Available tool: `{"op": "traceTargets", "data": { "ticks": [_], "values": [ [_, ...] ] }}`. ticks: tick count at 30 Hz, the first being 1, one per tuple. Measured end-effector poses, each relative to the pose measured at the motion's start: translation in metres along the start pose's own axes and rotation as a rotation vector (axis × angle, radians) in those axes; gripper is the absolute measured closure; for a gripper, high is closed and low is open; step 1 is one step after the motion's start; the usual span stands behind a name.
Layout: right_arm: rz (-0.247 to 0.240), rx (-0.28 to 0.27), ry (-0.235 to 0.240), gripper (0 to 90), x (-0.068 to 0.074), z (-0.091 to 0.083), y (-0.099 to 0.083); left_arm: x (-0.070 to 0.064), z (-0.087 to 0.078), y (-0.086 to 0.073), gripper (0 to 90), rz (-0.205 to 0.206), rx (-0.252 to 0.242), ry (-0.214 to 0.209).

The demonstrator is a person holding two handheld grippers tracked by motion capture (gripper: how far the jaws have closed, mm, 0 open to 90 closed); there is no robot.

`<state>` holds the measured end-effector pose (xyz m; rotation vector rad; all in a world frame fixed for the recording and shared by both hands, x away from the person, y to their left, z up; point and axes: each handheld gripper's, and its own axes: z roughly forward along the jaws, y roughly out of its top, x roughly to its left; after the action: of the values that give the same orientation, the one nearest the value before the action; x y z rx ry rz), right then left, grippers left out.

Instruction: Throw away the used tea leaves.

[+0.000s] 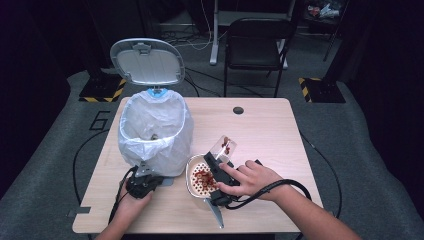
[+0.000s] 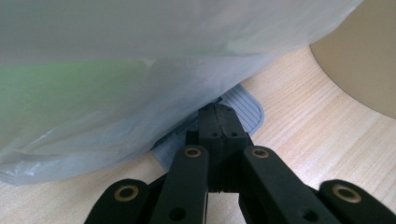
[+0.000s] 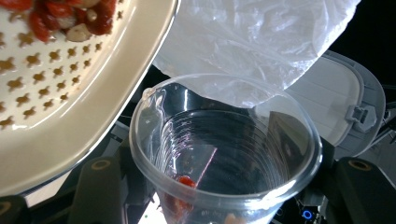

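High view shows a pale wooden bench [image 1: 265, 130] on grey carpet, dark room. Right gripper [image 1: 216, 165] clamps a clear cup [image 1: 223, 147], at 1 o'clock from the strainer [image 1: 190, 176]. Left gripper [image 2: 218, 122] is closed on the bin pedal [image 2: 243, 108]; bag [image 2: 116, 84] hides the bin.

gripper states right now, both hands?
Left gripper: shut, jaws pressed together on the bin's pedal, holding nothing.
Right gripper: shut on the clear plastic cup, tilted beside the strainer.

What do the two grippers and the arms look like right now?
Both are black: the left gripper carries a grey three-cornered plate, and its fingers show brass-ringed pivot holes. A black cable trails from the right gripper. Forearms are bare, no sleeves visible.
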<state>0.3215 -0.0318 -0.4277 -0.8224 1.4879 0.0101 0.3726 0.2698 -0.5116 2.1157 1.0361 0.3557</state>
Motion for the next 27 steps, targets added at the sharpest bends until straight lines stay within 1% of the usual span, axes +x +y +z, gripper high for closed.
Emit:
{"op": "traceTargets", "data": {
  "ticks": [1, 2, 3, 4, 5, 7, 8, 9, 10, 11, 12, 13, 14, 15, 16, 17, 18, 20, 21, 22, 23, 25, 27],
  "values": [
    [0.084, 0.041, 0.022, 36.9, 0.004, -0.003, 0.003, 0.000, 0.000, 0.000, 90.0, 0.000, 0.001, 0.000],
    [0.063, 0.040, 0.020, 36.9, 0.003, -0.003, 0.002, 0.000, 0.000, 0.000, 90.0, 0.000, 0.001, 0.000],
    [0.031, 0.024, 0.003, 36.9, 0.002, -0.002, 0.001, 0.000, 0.000, 0.000, 90.0, -0.001, 0.001, -0.001],
    [0.045, 0.011, -0.005, 36.9, 0.003, -0.001, 0.000, 0.000, 0.000, 0.000, 90.0, -0.001, 0.001, -0.001],
    [0.009, -0.003, 0.018, 36.9, -0.002, 0.000, -0.001, 0.000, 0.000, 0.000, 90.0, 0.000, 0.000, 0.000],
    [0.031, 0.007, 0.032, 36.8, -0.005, -0.001, -0.002, 0.000, 0.000, 0.000, 90.0, 0.000, -0.002, 0.001],
    [0.036, 0.007, 0.031, 36.8, -0.006, -0.001, -0.002, 0.000, 0.000, 0.000, 90.0, 0.000, -0.003, 0.000],
    [0.060, 0.009, 0.034, 36.8, -0.006, -0.001, -0.003, 0.000, 0.000, 0.000, 90.0, 0.000, -0.002, 0.001],
    [0.072, 0.022, -0.056, 36.8, -0.011, -0.001, -0.003, 0.000, 0.000, 0.000, 90.0, 0.000, -0.003, 0.000],
    [0.076, 0.003, 0.034, 36.8, -0.010, -0.001, -0.003, 0.000, 0.000, 0.000, 90.0, 0.000, -0.003, 0.000],
    [0.079, 0.002, 0.035, 36.8, -0.010, -0.001, -0.003, 0.000, 0.000, 0.000, 90.0, 0.000, -0.003, 0.001],
    [0.107, 0.015, -0.028, 36.8, -0.010, -0.001, -0.002, 0.000, 0.000, 0.000, 90.0, 0.000, -0.003, 0.001],
    [0.124, 0.027, -0.040, 36.8, -0.010, -0.002, -0.002, 0.000, 0.001, 0.000, 90.0, -0.001, -0.010, -0.002],
    [0.134, 0.030, -0.042, 36.8, -0.010, -0.002, -0.002, 0.000, 0.001, 0.000, 90.0, -0.001, -0.009, -0.001],
    [0.126, 0.013, -0.036, 36.8, -0.013, -0.001, -0.002, 0.000, 0.000, 0.000, 90.0, -0.002, -0.005, 0.000],
    [0.139, 0.012, -0.041, 36.8, -0.014, -0.001, -0.002, -0.001, 0.000, 0.000, 90.0, -0.006, -0.009, -0.004],
    [0.192, 0.022, -0.058, 36.8, -0.012, -0.001, -0.002, 0.000, 0.000, 0.000, 90.0, 0.002, 0.000, -0.005],
    [0.250, 0.030, -0.068, 36.8, -0.013, -0.002, -0.002, 0.000, 0.000, 0.000, 90.0, 0.001, 0.000, -0.006],
    [0.289, 0.024, -0.078, 36.8, -0.011, -0.001, -0.003, 0.000, 0.000, 0.000, 90.0, 0.004, -0.004, -0.005],
    [0.325, 0.032, -0.078, 36.8, -0.013, -0.001, -0.003, 0.000, 0.000, 0.000, 90.0, 0.004, 0.000, -0.004],
    [0.349, 0.036, -0.088, 36.9, -0.014, -0.001, -0.003, 0.000, 0.000, 0.000, 90.0, 0.003, 0.003, -0.005],
    [0.415, 0.051, -0.105, 36.9, -0.013, -0.002, -0.001, 0.000, 0.000, 0.000, 90.0, 0.004, 0.003, -0.004],
    [0.454, 0.044, -0.110, 36.9, -0.013, -0.001, 0.000, 0.000, 0.000, 0.000, 90.0, 0.003, 0.002, -0.005]
  ]
}}
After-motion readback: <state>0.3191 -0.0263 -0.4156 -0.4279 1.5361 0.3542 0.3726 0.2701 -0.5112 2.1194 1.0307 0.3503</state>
